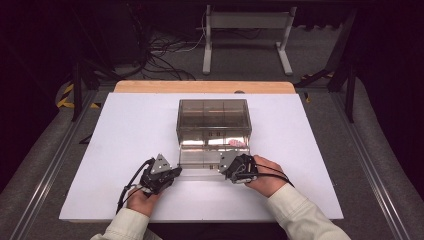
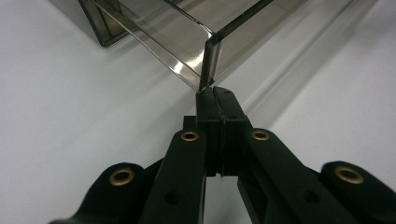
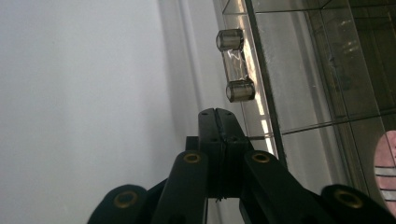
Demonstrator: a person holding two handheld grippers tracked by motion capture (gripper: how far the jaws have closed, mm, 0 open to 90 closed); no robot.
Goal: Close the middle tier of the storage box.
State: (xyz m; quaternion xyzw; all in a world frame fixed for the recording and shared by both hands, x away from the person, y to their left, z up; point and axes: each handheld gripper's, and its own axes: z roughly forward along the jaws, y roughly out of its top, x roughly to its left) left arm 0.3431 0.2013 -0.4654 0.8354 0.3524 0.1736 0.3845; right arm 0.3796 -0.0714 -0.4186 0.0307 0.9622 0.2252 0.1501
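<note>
A smoky clear drawer cabinet [image 1: 213, 119] stands mid-table, with a lower drawer [image 1: 200, 158] pulled out toward me. My left gripper [image 1: 178, 171] is shut with nothing between its jaws; its tips [image 2: 215, 91] rest against the drawer's front left corner [image 2: 210, 56]. My right gripper [image 1: 223, 172] is also shut and holds nothing. It lies along the drawer's front panel, its tips [image 3: 216, 112] just short of the clear handle [image 3: 236, 65]. A pink object [image 3: 387, 163] lies inside the drawer near its right end [image 1: 237, 143].
The white tabletop [image 1: 125, 150] spreads wide to both sides of the cabinet. A wooden strip [image 1: 205, 87] runs along its far edge. Beyond it are cables and a white frame [image 1: 247, 30] on the floor. My sleeves enter from the bottom.
</note>
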